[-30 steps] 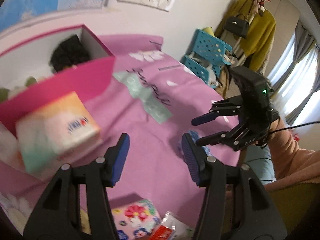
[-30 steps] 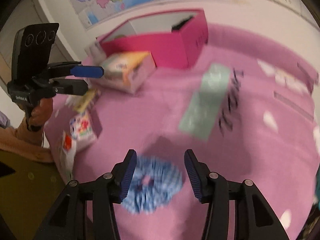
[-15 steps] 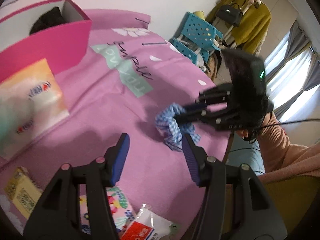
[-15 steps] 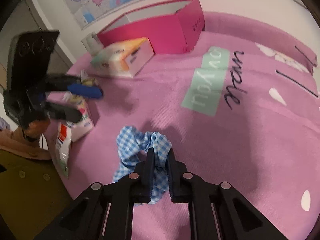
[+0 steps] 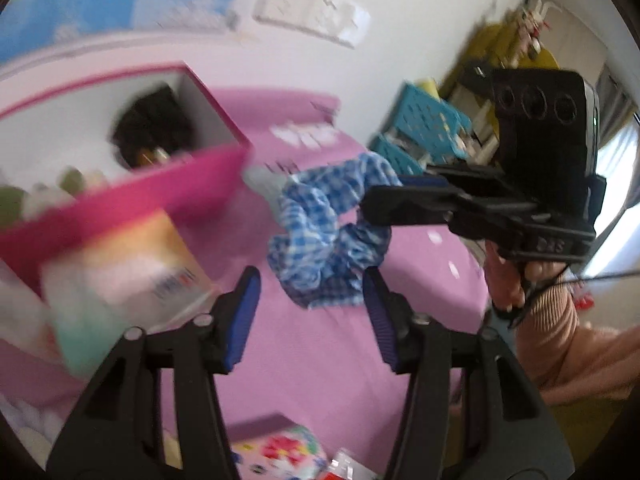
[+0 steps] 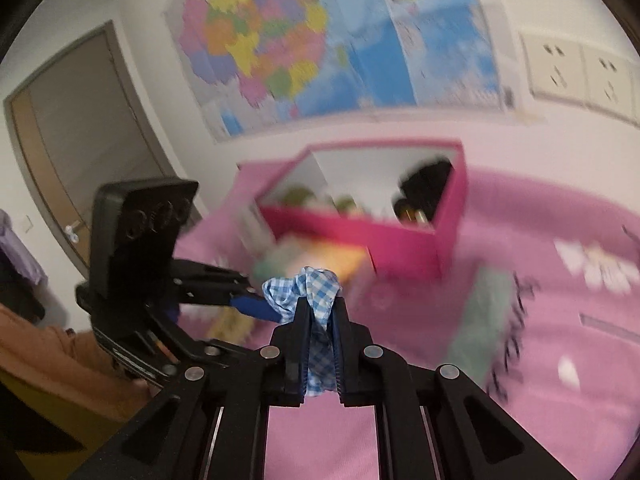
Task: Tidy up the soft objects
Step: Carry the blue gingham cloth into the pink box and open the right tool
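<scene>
Scrunchie (image 6: 318,292), blue-and-white gingham, puckered and soft, is pinched in the right gripper (image 6: 319,320), held in the air above the pink bedspread (image 6: 540,420). Left gripper (image 5: 310,300) has its jaws closing with nothing between them; its ribbed blue pads (image 5: 242,312) sit just below the hanging scrunchie (image 5: 324,232). Only the left view shows the cloth's whole loop and teal baskets (image 5: 424,120). Only the right view shows the map (image 6: 320,40) and door (image 6: 80,128). Both show the rigid pink box (image 5: 160,204), blurred.
</scene>
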Action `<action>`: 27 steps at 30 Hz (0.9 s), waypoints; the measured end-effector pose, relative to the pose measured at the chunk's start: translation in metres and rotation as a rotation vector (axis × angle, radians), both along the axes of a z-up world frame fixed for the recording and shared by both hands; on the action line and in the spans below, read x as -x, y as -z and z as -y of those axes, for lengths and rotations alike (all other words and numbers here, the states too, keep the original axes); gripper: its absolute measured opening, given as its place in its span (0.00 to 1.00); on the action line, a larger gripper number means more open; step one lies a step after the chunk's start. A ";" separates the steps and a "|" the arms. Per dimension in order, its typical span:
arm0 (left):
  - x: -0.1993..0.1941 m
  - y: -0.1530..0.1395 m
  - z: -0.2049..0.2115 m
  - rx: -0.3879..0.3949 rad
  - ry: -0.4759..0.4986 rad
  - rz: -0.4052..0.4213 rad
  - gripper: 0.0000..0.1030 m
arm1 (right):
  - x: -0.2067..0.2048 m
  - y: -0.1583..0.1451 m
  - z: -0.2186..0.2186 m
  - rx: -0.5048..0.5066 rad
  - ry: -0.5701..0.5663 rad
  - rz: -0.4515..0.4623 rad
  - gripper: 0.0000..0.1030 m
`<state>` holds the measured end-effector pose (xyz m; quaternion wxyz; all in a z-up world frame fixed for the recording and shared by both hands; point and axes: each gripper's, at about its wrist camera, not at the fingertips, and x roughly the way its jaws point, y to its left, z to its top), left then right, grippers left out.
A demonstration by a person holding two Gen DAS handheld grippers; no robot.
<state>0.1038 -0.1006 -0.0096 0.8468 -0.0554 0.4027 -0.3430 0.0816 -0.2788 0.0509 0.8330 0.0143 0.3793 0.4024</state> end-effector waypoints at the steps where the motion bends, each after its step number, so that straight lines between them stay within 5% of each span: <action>1: -0.005 -0.005 -0.006 0.002 -0.018 0.005 0.41 | -0.008 -0.004 -0.005 -0.027 -0.008 0.005 0.09; 8: -0.048 -0.029 -0.028 -0.029 -0.130 0.032 0.24 | -0.058 -0.019 -0.030 -0.095 -0.001 0.022 0.09; 18: -0.106 -0.029 -0.041 -0.102 -0.225 -0.008 0.24 | -0.118 -0.006 -0.048 -0.130 0.088 -0.051 0.11; 27: -0.128 -0.007 -0.045 -0.161 -0.277 -0.073 0.27 | -0.149 0.026 -0.055 -0.028 0.190 -0.106 0.16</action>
